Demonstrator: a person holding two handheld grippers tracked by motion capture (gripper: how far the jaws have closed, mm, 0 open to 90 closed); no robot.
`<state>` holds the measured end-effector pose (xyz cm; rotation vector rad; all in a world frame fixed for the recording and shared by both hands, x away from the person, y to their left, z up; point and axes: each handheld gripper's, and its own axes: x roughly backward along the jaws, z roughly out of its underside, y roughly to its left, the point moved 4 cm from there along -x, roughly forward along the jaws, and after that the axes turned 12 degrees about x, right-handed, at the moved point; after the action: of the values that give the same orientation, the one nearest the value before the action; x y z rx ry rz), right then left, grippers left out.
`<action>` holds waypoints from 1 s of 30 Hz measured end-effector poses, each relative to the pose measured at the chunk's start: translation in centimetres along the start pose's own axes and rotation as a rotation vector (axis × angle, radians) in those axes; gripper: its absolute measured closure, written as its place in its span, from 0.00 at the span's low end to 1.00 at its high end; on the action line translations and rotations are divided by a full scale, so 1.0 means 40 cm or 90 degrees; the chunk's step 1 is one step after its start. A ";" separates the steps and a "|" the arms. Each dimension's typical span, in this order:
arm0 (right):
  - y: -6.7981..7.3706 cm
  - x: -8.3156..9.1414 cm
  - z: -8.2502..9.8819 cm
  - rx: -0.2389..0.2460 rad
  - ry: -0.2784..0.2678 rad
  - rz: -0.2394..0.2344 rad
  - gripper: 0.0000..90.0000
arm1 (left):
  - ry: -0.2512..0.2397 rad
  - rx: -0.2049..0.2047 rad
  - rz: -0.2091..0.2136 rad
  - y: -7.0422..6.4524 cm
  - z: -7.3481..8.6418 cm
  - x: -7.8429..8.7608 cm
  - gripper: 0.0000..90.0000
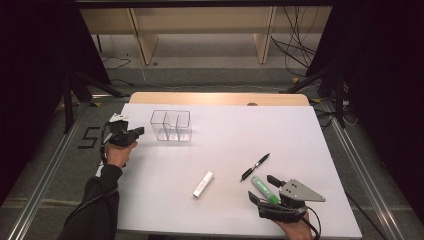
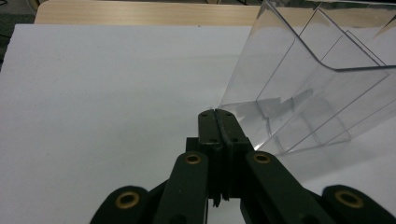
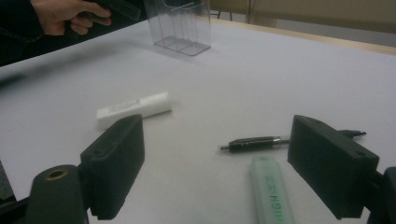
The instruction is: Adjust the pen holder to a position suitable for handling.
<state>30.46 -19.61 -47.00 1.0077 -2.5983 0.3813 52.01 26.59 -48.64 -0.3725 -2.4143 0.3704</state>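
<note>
On the white table (image 1: 225,135) stands the clear organizer (image 1: 171,125). Just beside its left, the left gripper (image 2: 218,114) has its jaws closed, empty. Well apart, the right gripper (image 3: 215,163) is spread wide over the green highlighter (image 3: 273,196).

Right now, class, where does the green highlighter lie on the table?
In the high view the green highlighter lies near the table's front right, between the open right gripper's jaws, just below the black pen.
</note>
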 end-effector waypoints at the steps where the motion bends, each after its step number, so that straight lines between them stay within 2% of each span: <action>1: 0.000 0.000 0.000 0.000 0.001 0.000 0.22 | 0.003 -0.004 0.001 -0.002 -0.003 -0.007 0.99; 10: 0.001 0.000 0.001 0.000 0.001 -0.002 0.22 | 0.022 -0.002 0.021 -0.009 -0.011 -0.047 0.99; 19: 0.000 0.000 0.003 0.000 0.002 -0.002 0.22 | 0.022 -0.007 0.032 -0.024 -0.019 -0.067 0.99; 24: 0.001 0.000 0.003 0.000 0.001 -0.003 0.22 | 0.025 -0.015 0.040 -0.036 -0.021 -0.075 0.99; 26: 0.001 0.001 0.003 0.000 0.001 -0.004 0.22 | 0.027 -0.020 0.032 -0.041 -0.022 -0.078 0.99; 30: 0.002 0.000 0.003 0.000 0.001 -0.005 0.22 | 0.032 -0.028 0.041 -0.044 -0.022 -0.080 0.99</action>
<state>30.39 -19.59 -47.11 1.0160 -2.5921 0.3811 54.63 23.96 -49.17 -0.4747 -2.3684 0.3333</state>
